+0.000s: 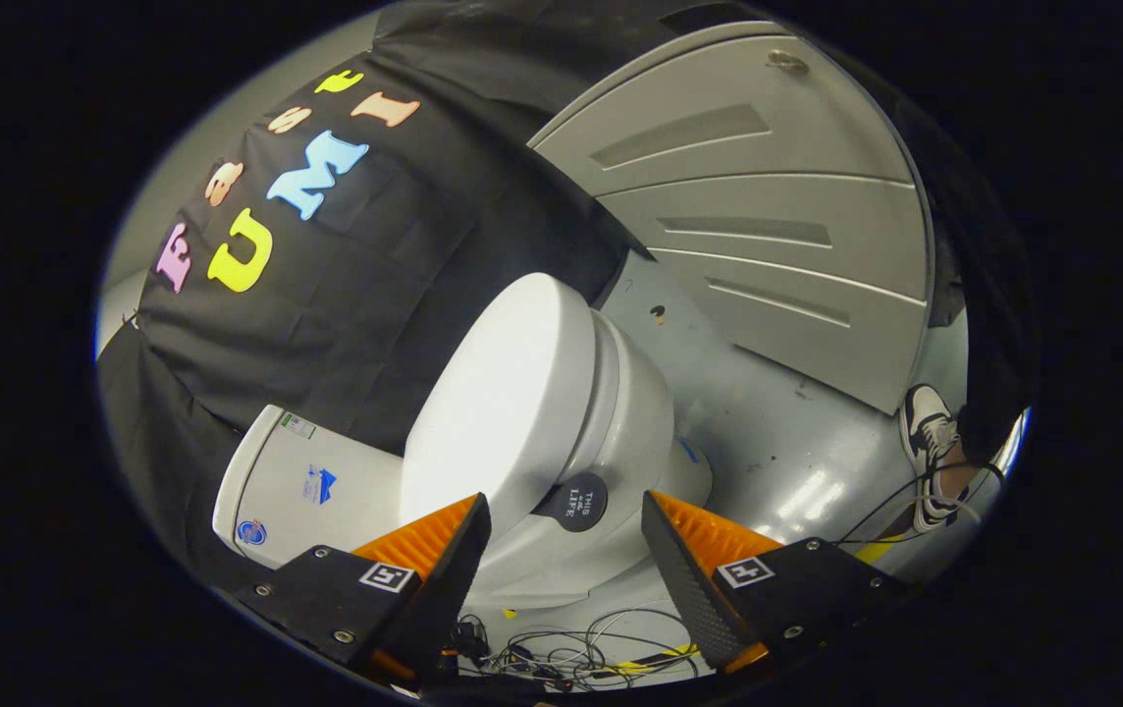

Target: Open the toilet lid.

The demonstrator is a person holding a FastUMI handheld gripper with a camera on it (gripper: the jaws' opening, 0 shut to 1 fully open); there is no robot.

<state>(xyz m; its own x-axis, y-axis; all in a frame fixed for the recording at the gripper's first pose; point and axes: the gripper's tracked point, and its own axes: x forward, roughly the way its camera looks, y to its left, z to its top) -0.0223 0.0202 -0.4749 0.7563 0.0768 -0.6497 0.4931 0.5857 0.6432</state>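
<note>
A white toilet stands on the grey floor, seen tilted sideways. Its oval lid (508, 393) lies down on the seat (620, 383), above the bowl (645, 452). The tank (301, 486) sits behind it against the black cloth wall. A round black tab (578, 501) sticks out from the lid's front edge. My gripper (563, 503) is open, with its fingertips on either side of that tab and not touching it. One finger (444, 545) lies over the lid's edge, the other (689, 550) by the bowl's base.
A grey panelled door (768, 216) stands beyond the toilet. A person's shoe (930, 432) rests on the floor (787, 442) near it, with a cord running past. Loose cables (571, 658) lie on the floor under the fingers.
</note>
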